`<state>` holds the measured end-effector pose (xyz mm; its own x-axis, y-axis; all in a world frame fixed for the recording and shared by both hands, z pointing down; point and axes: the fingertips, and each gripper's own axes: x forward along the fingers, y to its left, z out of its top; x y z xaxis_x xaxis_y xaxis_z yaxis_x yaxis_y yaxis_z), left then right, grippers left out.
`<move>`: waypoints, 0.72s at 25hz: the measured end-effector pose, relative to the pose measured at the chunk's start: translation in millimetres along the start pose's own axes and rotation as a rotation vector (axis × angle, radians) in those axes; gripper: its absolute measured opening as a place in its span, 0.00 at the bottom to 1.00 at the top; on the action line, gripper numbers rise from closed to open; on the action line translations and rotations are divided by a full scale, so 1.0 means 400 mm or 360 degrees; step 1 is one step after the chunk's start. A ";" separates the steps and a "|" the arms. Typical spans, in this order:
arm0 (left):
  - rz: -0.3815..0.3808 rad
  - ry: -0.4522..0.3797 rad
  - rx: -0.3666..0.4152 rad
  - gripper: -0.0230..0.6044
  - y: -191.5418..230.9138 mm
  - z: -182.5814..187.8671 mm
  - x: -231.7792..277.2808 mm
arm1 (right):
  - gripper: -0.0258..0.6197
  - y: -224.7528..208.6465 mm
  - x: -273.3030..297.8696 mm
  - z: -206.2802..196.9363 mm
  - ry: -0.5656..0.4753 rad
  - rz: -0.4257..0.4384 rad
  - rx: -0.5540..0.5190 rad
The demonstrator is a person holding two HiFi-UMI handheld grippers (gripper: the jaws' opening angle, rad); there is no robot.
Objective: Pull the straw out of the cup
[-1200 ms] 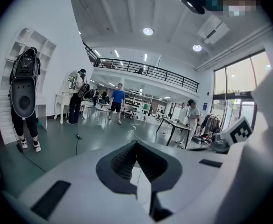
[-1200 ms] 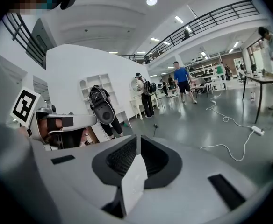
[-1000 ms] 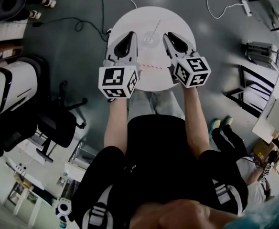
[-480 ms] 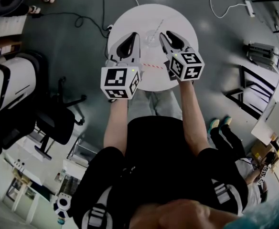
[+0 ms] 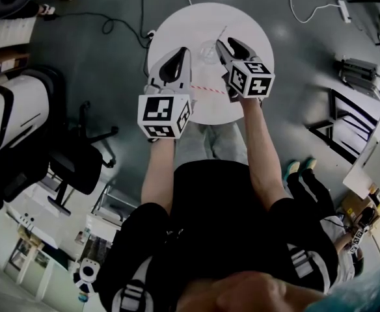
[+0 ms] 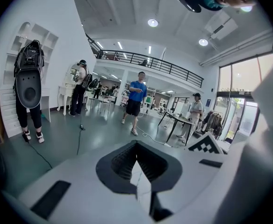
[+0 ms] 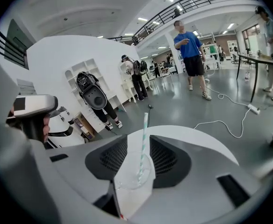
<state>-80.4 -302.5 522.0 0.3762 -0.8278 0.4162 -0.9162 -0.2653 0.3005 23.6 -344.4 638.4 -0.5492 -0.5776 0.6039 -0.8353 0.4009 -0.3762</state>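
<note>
A clear, thin-walled cup stands on the smooth, round white bench, well in from its curved rim. A slim paper straw with teal spiral stripes leans up out of it. The right tongs have just been opening and now stand wide, their ribbed black pads either side of the cup without pressing it. The left tongs are closed tip to tip on nothing, beside the cup. A red-striped second straw lies flat between the two. Bare bench lies beyond the cup, then glossy grey floor with a white cable.
</note>
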 end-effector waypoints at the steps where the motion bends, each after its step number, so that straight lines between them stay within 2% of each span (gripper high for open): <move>1: 0.0002 0.0004 -0.0002 0.04 0.002 -0.003 0.000 | 0.27 -0.004 0.009 -0.005 0.0009 -0.0005 0.0000; 13: 0.0018 0.0040 -0.0006 0.04 0.011 -0.028 -0.004 | 0.27 -0.026 0.082 -0.034 0.0062 -0.0025 0.0054; 18: 0.0015 0.0044 -0.0009 0.04 0.011 -0.033 -0.007 | 0.19 -0.035 0.085 -0.038 0.0044 -0.0064 0.0065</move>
<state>-83.7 -294.8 533.7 0.3714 -0.8161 0.4427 -0.9189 -0.2548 0.3012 17.1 -358.9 674.8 -0.5148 -0.5728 0.6380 -0.8573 0.3482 -0.3791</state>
